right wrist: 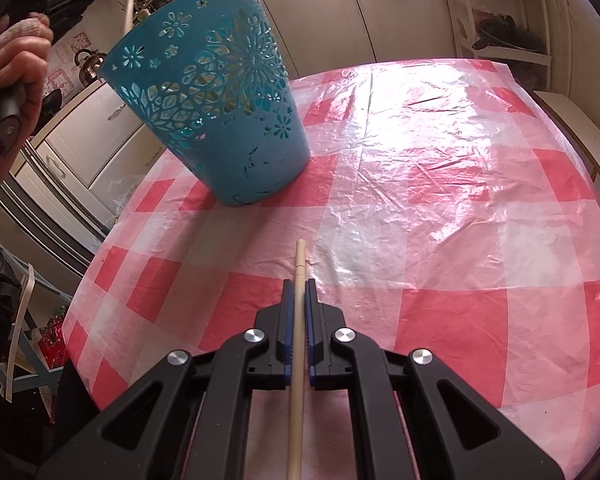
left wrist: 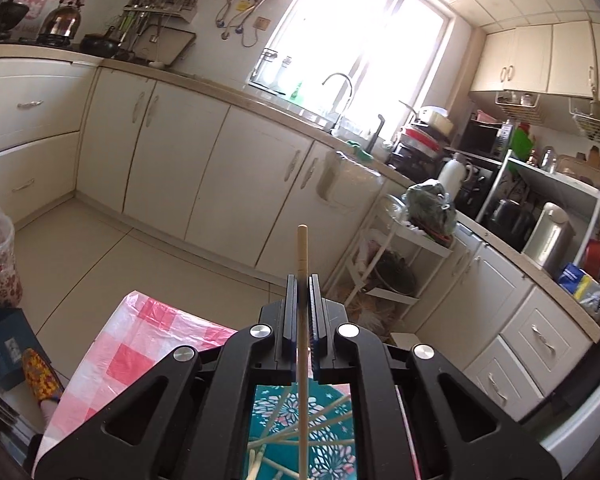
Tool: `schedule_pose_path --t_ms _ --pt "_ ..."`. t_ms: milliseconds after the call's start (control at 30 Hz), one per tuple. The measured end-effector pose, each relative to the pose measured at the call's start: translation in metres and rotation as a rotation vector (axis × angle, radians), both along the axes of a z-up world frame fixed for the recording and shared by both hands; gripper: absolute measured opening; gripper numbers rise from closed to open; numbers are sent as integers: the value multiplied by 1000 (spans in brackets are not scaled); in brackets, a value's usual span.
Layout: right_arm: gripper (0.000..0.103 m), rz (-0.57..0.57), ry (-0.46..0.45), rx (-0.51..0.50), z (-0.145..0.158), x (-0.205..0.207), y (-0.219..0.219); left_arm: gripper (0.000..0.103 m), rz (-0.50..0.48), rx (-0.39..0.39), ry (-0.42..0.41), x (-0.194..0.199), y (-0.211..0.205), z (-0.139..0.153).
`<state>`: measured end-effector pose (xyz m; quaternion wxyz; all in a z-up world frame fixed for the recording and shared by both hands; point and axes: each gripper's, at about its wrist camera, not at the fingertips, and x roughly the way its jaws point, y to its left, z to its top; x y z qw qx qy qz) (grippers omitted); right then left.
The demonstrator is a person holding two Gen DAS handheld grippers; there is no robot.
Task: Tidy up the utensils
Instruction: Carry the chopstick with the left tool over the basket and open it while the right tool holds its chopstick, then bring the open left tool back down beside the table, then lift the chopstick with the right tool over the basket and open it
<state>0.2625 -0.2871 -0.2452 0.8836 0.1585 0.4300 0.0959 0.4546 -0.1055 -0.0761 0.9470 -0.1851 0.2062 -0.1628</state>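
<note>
Right gripper (right wrist: pixel 299 288) jaws clamped on a chopstick (right wrist: pixel 298 320), I see it poking out over the checked tabletop (right wrist: pixel 440 208). Left gripper (left wrist: pixel 301 284) likewise clamped on its own chopstick (left wrist: pixel 302 252), held above the teal basket (right wrist: pixel 216 96) (more chopsticks inside it (left wrist: pixel 324 426)). Basket stands on the tabletop's far left part; a hand (right wrist: pixel 20 68) shows beside it.

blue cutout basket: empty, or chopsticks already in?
Not empty. Through the left gripper's frame, the blue cutout plastic basket shows several pale wooden chopsticks lying crossed inside it. Exact count unclear.
</note>
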Motion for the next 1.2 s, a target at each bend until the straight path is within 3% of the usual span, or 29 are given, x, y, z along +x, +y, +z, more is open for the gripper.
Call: schedule_pose_path --t_ms 167,333,500,600,667,767,933,1133,1200 --pt "6 3 3 16 0 0 -2 5 18 33 3 1 -9 -18" --pt "6 3 4 23 0 0 -4 5 -18 129 45 -4 -19 -36" --pt "6 4 4 19 0 0 -3 6 -3 166 77 -25 -3 -43" --pt "6 10 5 1 1 0 -1 24 39 186 82 -51 18 -45" --pt "6 25 4 -39 3 0 4 46 87 208 92 -71 35 -49" --pt "6 44 18 -81 5 2 9 53 120 241 126 -101 57 -65" --pt "6 79 62 -130 7 9 14 56 115 266 260 -128 86 -115" --pt "5 162 31 -411 9 7 45 56 107 245 374 -121 94 -165" --pt "6 151 24 -424 8 6 48 56 114 248 391 -118 95 -176"
